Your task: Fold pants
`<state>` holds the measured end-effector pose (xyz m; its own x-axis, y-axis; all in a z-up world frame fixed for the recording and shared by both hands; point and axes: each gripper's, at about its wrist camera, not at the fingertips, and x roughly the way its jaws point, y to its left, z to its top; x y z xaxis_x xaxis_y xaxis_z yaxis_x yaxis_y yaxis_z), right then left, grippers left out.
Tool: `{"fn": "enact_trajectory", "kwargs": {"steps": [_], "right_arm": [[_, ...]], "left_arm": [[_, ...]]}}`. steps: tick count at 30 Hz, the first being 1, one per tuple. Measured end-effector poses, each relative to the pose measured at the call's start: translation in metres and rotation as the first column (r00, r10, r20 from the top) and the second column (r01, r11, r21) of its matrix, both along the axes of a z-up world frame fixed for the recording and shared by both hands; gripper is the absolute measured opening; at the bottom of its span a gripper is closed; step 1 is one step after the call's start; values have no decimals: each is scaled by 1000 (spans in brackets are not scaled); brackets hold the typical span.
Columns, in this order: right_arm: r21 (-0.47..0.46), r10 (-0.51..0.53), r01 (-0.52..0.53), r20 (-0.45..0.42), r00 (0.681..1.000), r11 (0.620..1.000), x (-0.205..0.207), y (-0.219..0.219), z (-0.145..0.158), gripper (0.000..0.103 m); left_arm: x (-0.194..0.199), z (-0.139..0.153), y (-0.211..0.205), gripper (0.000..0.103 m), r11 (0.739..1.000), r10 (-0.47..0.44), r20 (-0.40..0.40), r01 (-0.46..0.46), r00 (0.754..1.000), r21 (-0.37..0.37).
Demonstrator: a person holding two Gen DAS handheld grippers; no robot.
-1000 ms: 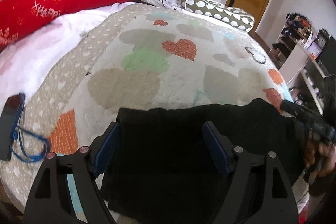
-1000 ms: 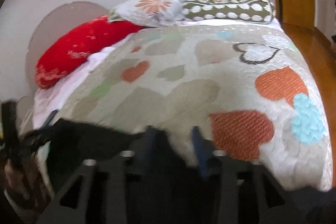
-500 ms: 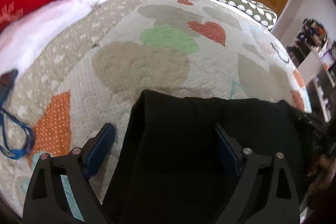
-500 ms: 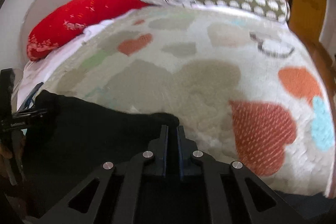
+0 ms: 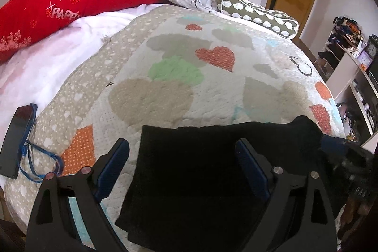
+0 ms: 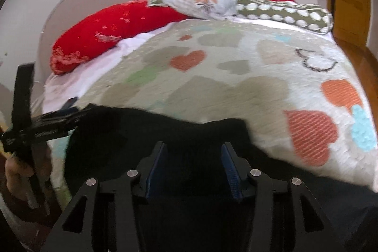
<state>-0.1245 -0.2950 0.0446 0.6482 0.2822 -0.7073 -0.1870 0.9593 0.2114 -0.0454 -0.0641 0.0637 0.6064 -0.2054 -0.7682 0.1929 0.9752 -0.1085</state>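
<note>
Most of the folding looks done: the pants lie as a compact black rectangle on the quilt at the near edge of the bed, edges fairly square. Left gripper stands wide open above them, gripping nothing. Right gripper is opening over the cloth, pads clear. At most one more fold or smoothing seems left
</note>
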Motion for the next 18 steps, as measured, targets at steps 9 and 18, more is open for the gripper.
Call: {"fn": "enact_trajectory", "kwargs": {"steps": [9, 18], "right_arm": [[-32, -43, 42, -46, 998, 999, 14, 18, -30, 52], [-24, -49, 48, -48, 998, 999, 12, 17, -25, 59]], "left_arm": [[18, -36, -7, 92, 1000, 14, -80, -12, 997, 19], [8, -26, -3, 92, 1000, 12, -77, -12, 997, -1]]}}
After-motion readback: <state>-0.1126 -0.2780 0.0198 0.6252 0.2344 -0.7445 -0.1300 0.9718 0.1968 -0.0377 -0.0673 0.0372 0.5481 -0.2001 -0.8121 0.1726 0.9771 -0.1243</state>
